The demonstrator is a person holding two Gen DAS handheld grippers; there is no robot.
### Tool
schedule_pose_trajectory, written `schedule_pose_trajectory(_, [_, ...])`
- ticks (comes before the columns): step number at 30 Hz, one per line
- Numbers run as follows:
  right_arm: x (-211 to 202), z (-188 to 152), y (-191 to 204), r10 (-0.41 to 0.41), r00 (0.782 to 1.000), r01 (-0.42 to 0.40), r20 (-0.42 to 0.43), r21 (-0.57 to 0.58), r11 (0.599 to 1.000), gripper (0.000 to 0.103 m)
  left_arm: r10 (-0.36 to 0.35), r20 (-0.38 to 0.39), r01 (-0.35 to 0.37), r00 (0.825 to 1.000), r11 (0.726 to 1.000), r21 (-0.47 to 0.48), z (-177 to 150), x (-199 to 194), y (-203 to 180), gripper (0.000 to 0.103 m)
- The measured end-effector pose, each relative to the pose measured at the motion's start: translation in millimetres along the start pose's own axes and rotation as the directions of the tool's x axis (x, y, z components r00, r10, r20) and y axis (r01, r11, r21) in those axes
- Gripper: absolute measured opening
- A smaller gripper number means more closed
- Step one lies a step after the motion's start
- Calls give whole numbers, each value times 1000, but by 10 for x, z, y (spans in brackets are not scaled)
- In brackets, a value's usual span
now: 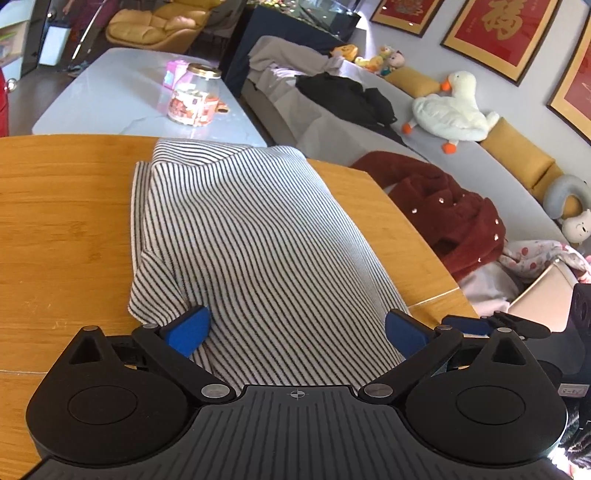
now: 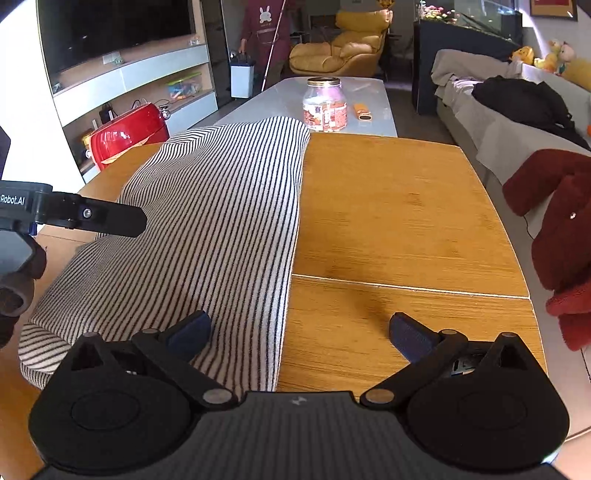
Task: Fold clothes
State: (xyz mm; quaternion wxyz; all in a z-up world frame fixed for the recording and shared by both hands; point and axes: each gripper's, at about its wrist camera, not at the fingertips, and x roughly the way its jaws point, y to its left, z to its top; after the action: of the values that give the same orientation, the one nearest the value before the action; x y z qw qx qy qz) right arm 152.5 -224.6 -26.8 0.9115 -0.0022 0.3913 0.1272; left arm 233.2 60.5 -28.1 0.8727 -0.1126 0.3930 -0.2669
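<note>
A folded black-and-white striped garment (image 1: 251, 229) lies on the wooden table (image 1: 55, 221). My left gripper (image 1: 297, 328) hovers over its near end, open wide; the cloth runs between the blue pads (image 1: 192, 328), which do not clamp it. The right wrist view shows the garment (image 2: 207, 221) on the left half of the table (image 2: 388, 206). My right gripper (image 2: 300, 332) is open and straddles the garment's straight right edge, left fingertip over cloth, right fingertip over bare wood. The left gripper's finger (image 2: 92, 218) shows at the left edge there.
Beyond the wooden table stands a white table (image 1: 110, 96) with a glass jar (image 2: 325, 105) on it. A dark red coat (image 1: 443, 210) lies on the grey sofa to the right. A person (image 2: 266, 33) stands far back. A red case (image 2: 125, 133) sits left.
</note>
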Motion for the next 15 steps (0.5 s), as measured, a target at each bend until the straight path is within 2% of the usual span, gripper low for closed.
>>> schedule_pose_trajectory(4, [-117, 91, -44, 26, 998, -27, 51, 16, 1000, 103, 21, -8, -20, 1000, 999, 36, -3, -22, -56, 103])
schedule_pose_trajectory(7, [-248, 177, -17, 12, 989, -10, 150, -17, 1000, 103, 50, -20, -48, 999, 997, 65, -23, -91, -103, 103])
schedule_pose_trajectory(10, [-271, 269, 75, -4, 977, 22, 213, -85, 996, 93, 74, -28, -72, 997, 993, 92, -59, -138, -116, 103])
schedule_pose_trajectory(12, [-172, 291, 130, 4, 982, 19, 190, -117, 993, 86, 90, -33, -86, 995, 992, 97, -84, -150, -101, 103])
schedule_pose_trajectory(15, [61, 175, 236, 8, 994, 10, 105, -172, 985, 84, 112, -42, -108, 993, 990, 88, -119, -159, -57, 103])
